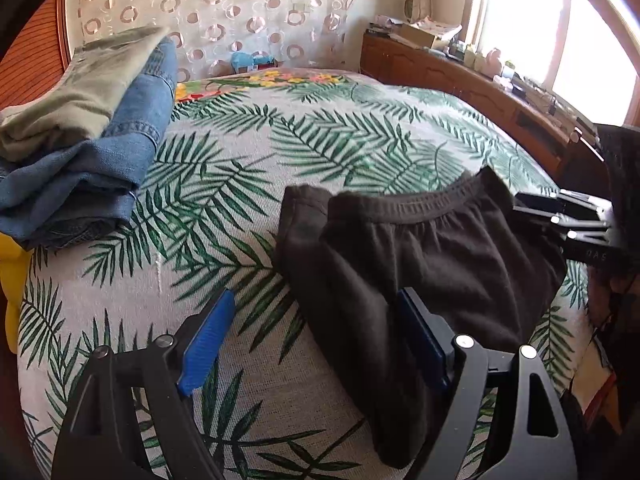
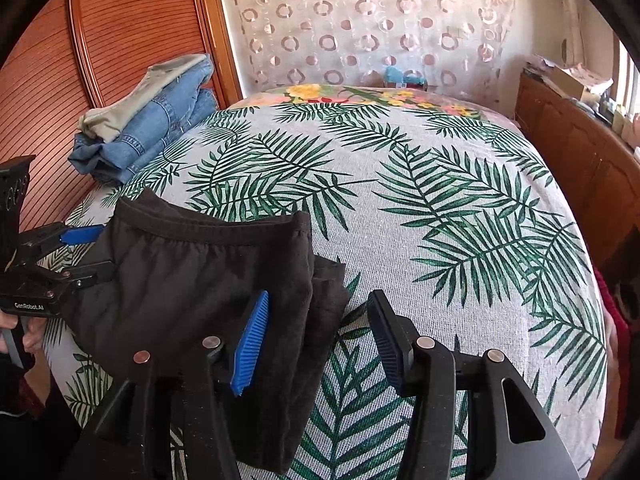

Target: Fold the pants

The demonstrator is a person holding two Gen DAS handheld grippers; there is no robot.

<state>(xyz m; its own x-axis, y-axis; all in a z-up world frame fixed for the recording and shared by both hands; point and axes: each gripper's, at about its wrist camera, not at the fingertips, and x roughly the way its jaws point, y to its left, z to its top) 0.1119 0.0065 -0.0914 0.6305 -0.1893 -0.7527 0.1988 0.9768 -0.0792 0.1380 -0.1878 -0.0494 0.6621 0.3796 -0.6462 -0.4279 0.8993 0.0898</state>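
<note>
Dark brown pants point(image 1: 420, 248) lie folded into a compact bundle on the palm-leaf bed cover point(image 1: 248, 184), elastic waistband on the far side. My left gripper point(image 1: 316, 340) stands open astride the bundle's left edge; one blue pad hangs over bare cover and the other over the cloth, neither pressing it. From the right wrist, the pants point(image 2: 192, 272) fill the lower left. My right gripper point(image 2: 320, 344) is open over their right edge, with some cloth lying loose between the fingers. Each gripper shows in the other's view: the right gripper point(image 1: 548, 220) and the left gripper point(image 2: 92, 252), at opposite ends of the bundle.
A stack of folded jeans topped by an olive garment point(image 1: 100, 152) point(image 2: 152, 128) sits at the bed's far left, against a ribbed wooden panel point(image 2: 120, 40). A wooden sideboard point(image 1: 460, 76) with clutter runs along the right under a bright window. A patterned curtain hangs behind.
</note>
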